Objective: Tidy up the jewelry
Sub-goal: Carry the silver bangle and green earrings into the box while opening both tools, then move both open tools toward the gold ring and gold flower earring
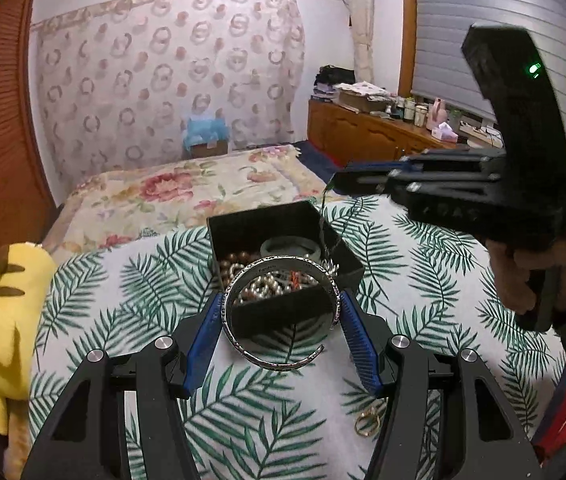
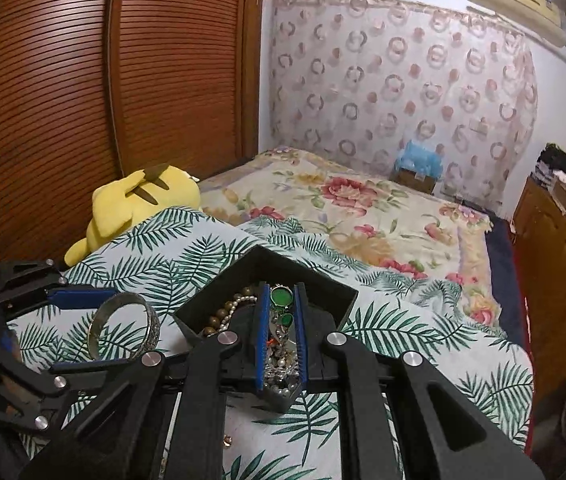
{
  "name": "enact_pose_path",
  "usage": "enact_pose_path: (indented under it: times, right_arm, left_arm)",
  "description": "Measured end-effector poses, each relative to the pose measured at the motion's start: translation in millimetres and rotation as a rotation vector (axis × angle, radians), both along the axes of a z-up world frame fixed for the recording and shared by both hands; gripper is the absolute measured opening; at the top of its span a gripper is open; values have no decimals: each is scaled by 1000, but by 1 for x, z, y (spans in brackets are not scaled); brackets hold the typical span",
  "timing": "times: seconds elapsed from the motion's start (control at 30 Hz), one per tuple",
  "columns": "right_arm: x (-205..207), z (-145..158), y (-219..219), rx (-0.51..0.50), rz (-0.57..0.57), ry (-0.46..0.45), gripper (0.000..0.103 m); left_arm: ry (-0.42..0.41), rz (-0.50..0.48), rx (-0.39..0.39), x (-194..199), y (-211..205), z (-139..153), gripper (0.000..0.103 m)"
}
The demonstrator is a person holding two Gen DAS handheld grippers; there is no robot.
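The left claw (image 1: 281, 312) holds the silver bangle (image 1: 283, 312) just in front of the black box (image 1: 347, 256) on the bed (image 1: 103, 280). The right claw (image 2: 279, 328) pinches a green necklace (image 2: 281, 308) over the box. Lower both slowly so nothing tangles.

The left gripper (image 1: 281, 312) has its two blue pads pressed on the sides of a silver bangle (image 1: 279, 312), which stands upright between them. The right gripper (image 2: 279, 332) points downward with its fingers nearly together, pinching a green-stone chain (image 2: 281, 304).
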State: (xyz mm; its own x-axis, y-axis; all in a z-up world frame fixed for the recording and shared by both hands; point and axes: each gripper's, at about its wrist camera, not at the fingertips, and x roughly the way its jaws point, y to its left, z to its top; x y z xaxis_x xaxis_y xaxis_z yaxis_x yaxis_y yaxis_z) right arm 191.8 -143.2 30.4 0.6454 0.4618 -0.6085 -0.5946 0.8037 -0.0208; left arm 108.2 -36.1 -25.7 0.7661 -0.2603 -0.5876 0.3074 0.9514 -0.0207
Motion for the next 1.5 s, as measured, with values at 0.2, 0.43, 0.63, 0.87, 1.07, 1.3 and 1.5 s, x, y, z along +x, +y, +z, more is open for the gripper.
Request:
enact_pose_path:
  times: [0.2, 0.43, 0.63, 0.87, 1.07, 1.3, 1.5]
  right_arm:
    - [9, -22, -2, -12, -58, 38, 14]
    - [18, -33, -19, 51, -96, 102, 21]
    - [17, -37, -26, 65, -99, 119, 21]
    - [3, -45, -34, 24, -107, 112, 21]
    - [-11, -49, -47, 14, -113, 113, 21]
    - [-18, -58, -60, 36, -132, 130, 21]
    - [-30, -61, -60, 46, -114, 128, 21]
  left_arm:
    - [9, -6, 9, 17, -4, 2, 56]
    - [19, -8, 26, 35, -9, 1, 56]
    - [32, -1, 29, 49, -12, -4, 56]
    - [58, 2, 44, 71, -20, -15, 56]
    - [84, 2, 30, 87, -25, -20, 56]
    - [86, 10, 31, 91, -30, -21, 57]
    - [81, 17, 14, 77, -25, -20, 64]
